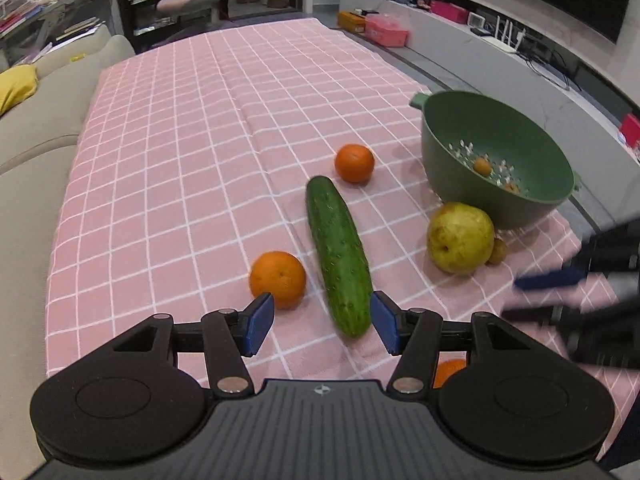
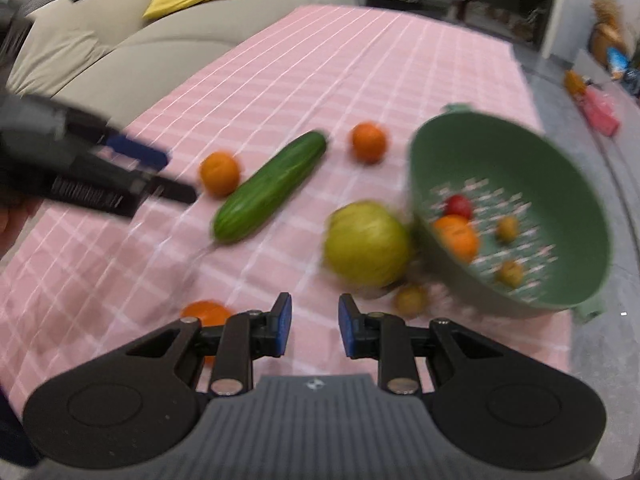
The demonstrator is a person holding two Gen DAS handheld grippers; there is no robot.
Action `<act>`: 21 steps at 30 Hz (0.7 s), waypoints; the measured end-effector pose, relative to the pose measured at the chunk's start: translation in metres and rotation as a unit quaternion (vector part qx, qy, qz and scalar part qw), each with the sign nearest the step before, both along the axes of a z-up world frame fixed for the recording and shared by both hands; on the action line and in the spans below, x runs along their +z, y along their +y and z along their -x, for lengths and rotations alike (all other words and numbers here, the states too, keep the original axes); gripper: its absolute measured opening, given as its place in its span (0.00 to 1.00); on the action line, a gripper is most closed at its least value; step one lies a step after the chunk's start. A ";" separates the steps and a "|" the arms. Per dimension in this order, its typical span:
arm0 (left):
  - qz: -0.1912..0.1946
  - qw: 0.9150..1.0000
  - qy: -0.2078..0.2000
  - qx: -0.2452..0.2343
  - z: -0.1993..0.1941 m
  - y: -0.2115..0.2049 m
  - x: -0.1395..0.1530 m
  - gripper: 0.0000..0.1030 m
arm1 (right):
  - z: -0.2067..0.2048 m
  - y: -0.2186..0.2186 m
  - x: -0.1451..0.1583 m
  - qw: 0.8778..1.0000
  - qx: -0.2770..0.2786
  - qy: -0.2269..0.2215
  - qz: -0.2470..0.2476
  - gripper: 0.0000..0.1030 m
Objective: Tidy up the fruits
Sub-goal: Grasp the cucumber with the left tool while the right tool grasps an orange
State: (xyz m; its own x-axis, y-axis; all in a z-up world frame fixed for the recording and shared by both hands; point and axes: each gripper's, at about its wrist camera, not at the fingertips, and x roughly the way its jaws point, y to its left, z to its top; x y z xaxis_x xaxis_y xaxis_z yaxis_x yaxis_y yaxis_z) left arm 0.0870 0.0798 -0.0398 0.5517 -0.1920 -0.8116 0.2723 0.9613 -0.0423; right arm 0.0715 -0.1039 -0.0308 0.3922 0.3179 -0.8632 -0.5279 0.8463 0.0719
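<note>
A green colander (image 1: 472,148) (image 2: 560,184) stands at the right of the pink checked table and holds an orange (image 2: 458,236), a red fruit (image 2: 459,206) and small brown fruits. On the cloth lie a cucumber (image 1: 338,252) (image 2: 272,186), two oranges (image 1: 278,278) (image 1: 354,163), a yellow-green apple (image 1: 460,237) (image 2: 366,243) with a small brown fruit (image 2: 411,300) beside it, and a third orange (image 2: 206,314). My left gripper (image 1: 322,326) is open over the cucumber's near end. My right gripper (image 2: 315,330) is open and empty before the apple.
A beige sofa (image 1: 36,128) runs along the table's left side. A low shelf (image 1: 500,64) with boxes and cables lies beyond the right edge. The pink cloth (image 1: 224,112) stretches far behind the fruits. The right view is motion-blurred.
</note>
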 end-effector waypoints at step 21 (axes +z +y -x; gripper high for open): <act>0.021 1.000 -0.009 0.016 -0.004 0.012 0.004 0.63 | 0.009 0.047 -0.039 0.999 0.047 0.026 0.010 0.40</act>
State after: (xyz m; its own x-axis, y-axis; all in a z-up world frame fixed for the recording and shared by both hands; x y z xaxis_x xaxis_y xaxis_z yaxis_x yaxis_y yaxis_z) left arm 0.0910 0.0915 -0.0360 0.5731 -0.2077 -0.7927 0.2424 0.9670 -0.0782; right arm 0.0628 -0.0574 -0.0698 0.3167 0.3334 -0.8880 -0.6008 0.7949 0.0843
